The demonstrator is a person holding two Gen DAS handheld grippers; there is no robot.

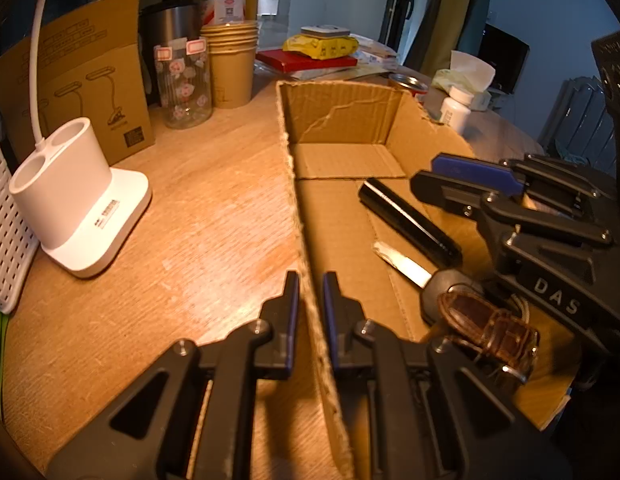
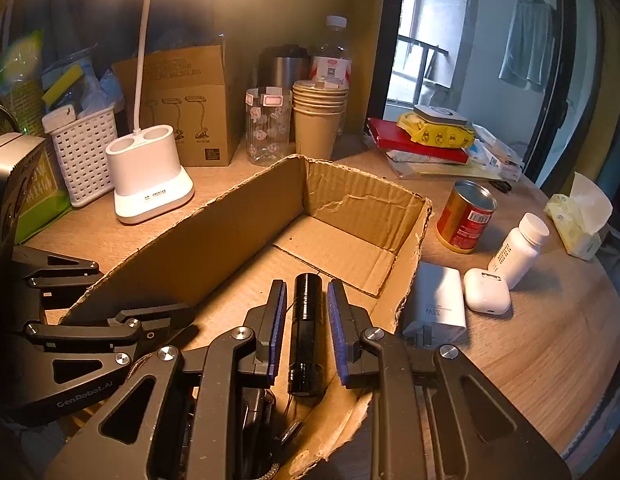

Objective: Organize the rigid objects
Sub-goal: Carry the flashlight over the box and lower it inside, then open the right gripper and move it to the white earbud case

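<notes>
An open cardboard box point(image 1: 342, 120) lies on the wooden table. My left gripper point(image 1: 310, 288) is shut on the box's left wall, one pad on each side of the cardboard. A black flashlight point(image 2: 307, 320) lies on the box floor, lengthwise between the fingers of my right gripper point(image 2: 307, 300). Its jaws stand slightly apart, with a gap showing on both sides of the flashlight. In the left wrist view the right gripper point(image 1: 426, 174) hovers just over the flashlight point(image 1: 410, 220). A key with a brown leather fob point(image 1: 486, 328) also lies in the box.
Right of the box stand a white charger point(image 2: 440, 304), an earbud case point(image 2: 488, 290), a white pill bottle point(image 2: 518, 248) and a red can point(image 2: 466, 216). A white lamp base point(image 2: 149, 176), a glass jar point(image 2: 267, 124) and stacked paper cups point(image 2: 318, 120) stand behind it.
</notes>
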